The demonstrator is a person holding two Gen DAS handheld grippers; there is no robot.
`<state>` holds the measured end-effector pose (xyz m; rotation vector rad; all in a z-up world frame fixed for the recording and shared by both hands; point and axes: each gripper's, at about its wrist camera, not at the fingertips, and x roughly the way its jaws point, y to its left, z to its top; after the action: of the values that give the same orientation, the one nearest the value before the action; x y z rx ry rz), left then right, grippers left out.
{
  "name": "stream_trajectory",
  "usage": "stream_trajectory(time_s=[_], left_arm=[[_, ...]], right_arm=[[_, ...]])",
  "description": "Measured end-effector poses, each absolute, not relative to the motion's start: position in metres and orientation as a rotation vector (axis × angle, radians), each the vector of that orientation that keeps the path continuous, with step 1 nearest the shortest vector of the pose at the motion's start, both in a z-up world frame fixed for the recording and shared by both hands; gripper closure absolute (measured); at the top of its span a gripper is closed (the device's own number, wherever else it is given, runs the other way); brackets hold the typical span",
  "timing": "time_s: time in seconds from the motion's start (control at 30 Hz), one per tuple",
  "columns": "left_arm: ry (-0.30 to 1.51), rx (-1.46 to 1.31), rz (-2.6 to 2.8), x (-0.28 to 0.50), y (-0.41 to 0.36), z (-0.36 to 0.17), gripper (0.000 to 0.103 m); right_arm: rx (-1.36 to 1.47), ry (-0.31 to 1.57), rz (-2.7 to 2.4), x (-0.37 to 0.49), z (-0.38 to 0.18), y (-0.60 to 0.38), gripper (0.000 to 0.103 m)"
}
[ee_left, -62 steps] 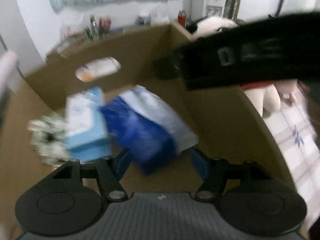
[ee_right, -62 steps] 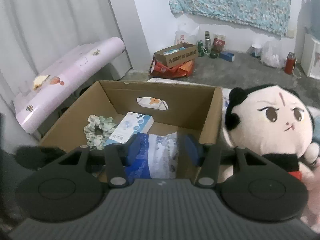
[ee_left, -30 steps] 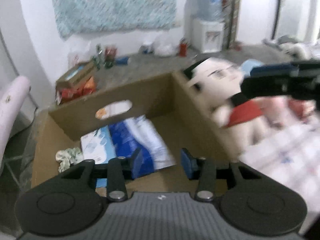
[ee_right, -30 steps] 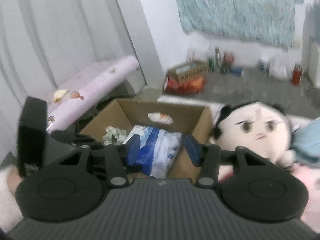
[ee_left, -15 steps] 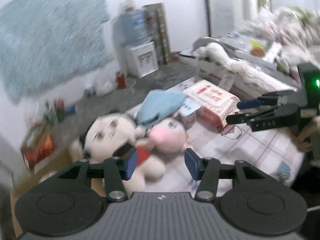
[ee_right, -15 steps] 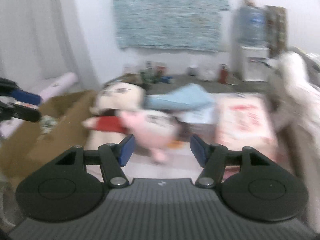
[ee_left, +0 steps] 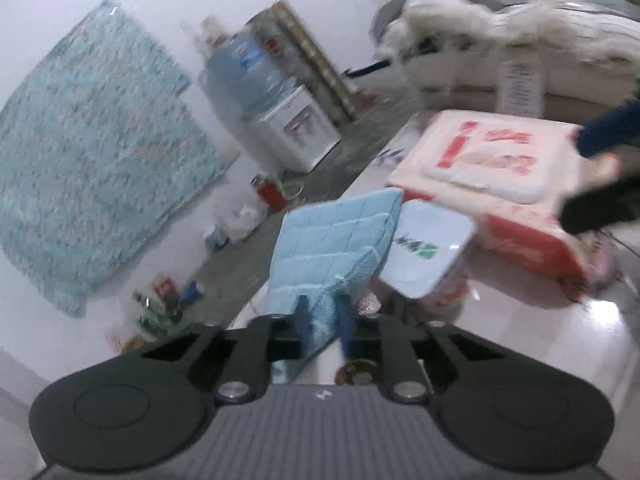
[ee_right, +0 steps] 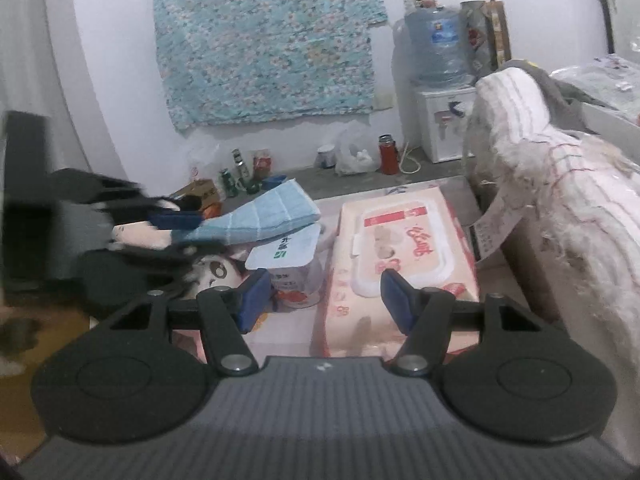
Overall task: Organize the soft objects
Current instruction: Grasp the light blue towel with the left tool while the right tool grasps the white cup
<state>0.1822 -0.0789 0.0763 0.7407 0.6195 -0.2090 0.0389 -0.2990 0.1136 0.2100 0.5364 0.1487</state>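
Wall cloth [ee_right: 268, 44]: a pale blue patterned sheet hangs on the white wall, far beyond both grippers.
Water dispenser [ee_right: 440, 92]: stands past the right gripper, up and to its right, with 1 blue bottle on top.
Wipes pack [ee_right: 404, 264]: pink, lying flat directly ahead of the right gripper [ee_right: 326, 298], whose 2 jaws stand apart around the pack's near end; whether the pads touch it cannot be told.
Cloth [ee_left: 336, 256]: light blue and quilted, its near corner pinched between the jaws of the left gripper [ee_left: 322, 326], which have just closed on it; the rest fans up and away, partly over the tub.
Tub [ee_right: 292, 270]: a small white-lidded tub just left of the wipes pack, ahead-left of the right gripper.
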Motion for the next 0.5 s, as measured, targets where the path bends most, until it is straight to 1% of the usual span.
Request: stream_trajectory(time_s=[0.1,0.17,0.23,0.37,0.5], left_arm=[[0.562,0.757,-0.168,0.180,-0.077,0.082,0.097],[0.519,0.749,-0.159,0.175,-0.073,0.093,0.097],[0.507,0.717,-0.165,0.172,-0.070,0.105,0.097],[0.455,0.692,-0.165,0.162,-0.065,0.129,0.097],[0.398,0.633,-0.153,0.163,-0.061,0.155,0.097]], right_arm=[[0.141,0.560,0.179,0.050,0.111,-0.289,0.041],[0.092,0.563,0.201,0.058,0.113,-0.279,0.037],[0.061,0.577,0.245,0.069,0.117,-0.270,0.026],[-0.075,0.600,0.325,0.097,0.118,-0.247,0.023],[-0.211,0.693,0.363,0.131,0.116,-0.223,0.023]])
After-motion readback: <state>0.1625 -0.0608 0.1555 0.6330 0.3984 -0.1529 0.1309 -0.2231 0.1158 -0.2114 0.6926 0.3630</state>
